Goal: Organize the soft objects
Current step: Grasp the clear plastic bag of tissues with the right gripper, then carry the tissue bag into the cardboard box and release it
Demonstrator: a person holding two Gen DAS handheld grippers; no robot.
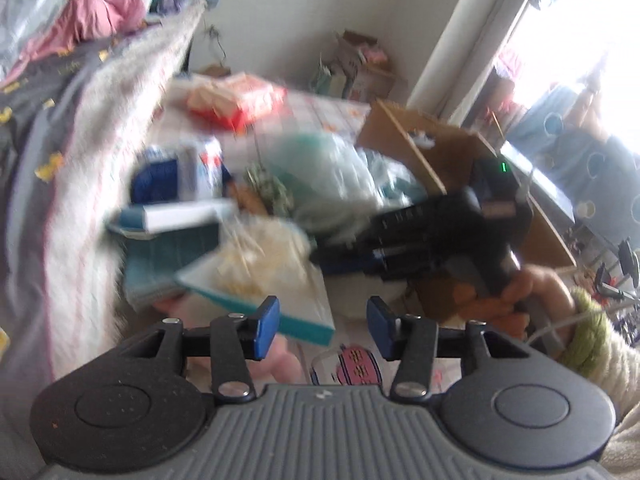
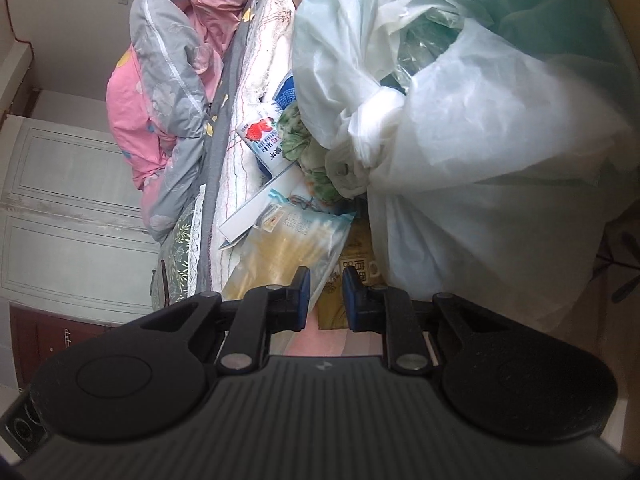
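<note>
The left wrist view is blurred. My left gripper stands open above a teal-edged flat box, with nothing between its blue pads. A clear packet of pale sticks lies just ahead of it. My right gripper is shut to a narrow gap. The packet of sticks has one corner by its left finger, and I cannot tell whether that corner is pinched. Bulky pale plastic bags fill the right of that view, and a green floral cloth is bunched beside them. A pink and grey quilt lies heaped on the bed.
A hand holds the right gripper's black body over the clutter. A strawberry carton, a red and white packet and a cardboard box crowd the surface. A bed blanket hangs at left. White cabinet doors stand beyond.
</note>
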